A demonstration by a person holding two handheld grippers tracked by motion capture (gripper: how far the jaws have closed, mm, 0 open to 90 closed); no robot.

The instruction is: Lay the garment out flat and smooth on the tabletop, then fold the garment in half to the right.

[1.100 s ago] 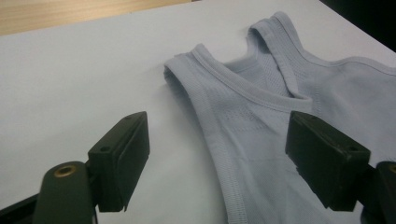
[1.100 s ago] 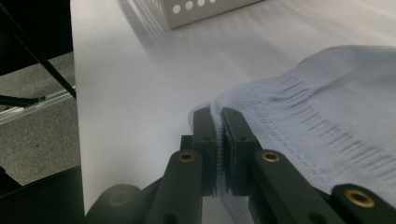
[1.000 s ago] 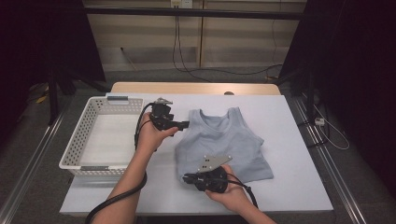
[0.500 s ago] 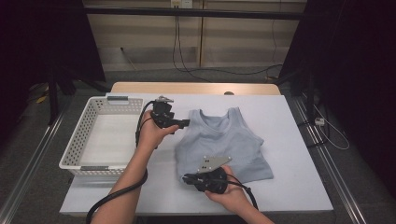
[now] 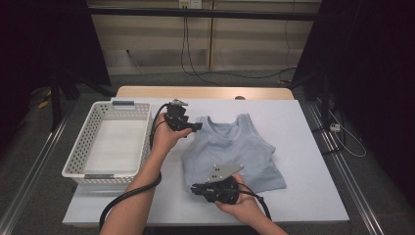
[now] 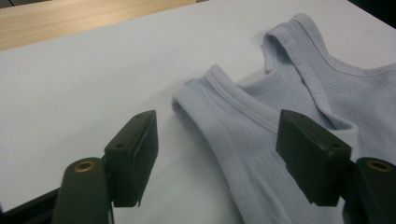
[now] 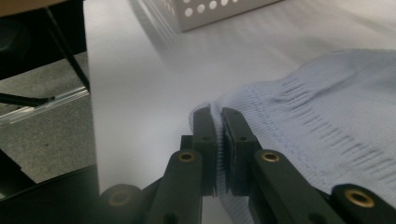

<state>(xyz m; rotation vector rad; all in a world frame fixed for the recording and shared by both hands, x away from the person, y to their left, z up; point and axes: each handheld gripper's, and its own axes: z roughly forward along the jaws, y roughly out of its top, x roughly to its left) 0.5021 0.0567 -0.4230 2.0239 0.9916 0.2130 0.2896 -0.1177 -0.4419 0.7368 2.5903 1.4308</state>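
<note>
a light blue tank top (image 5: 235,149) is lying flat near the middle of the white worktop (image 5: 303,147), straps pointing toward the far edge and hem toward the near edge. the right gripper (image 7: 219,126) is sitting at the near left corner of the hem, its jaws pinched tight on a fold of the ribbed fabric there. the left gripper (image 6: 217,158) is hovering over the top's left shoulder strap, jaws standing wide apart with the strap between them and neither pad pressing on the cloth; the jaws have just been closing. in the high view the left gripper (image 5: 180,119) is sitting just beside the strap and the right gripper (image 5: 215,187) at the hem. a white perforated basket (image 5: 78,166) is standing along the left edge of the worktop, apart from the top.
</note>
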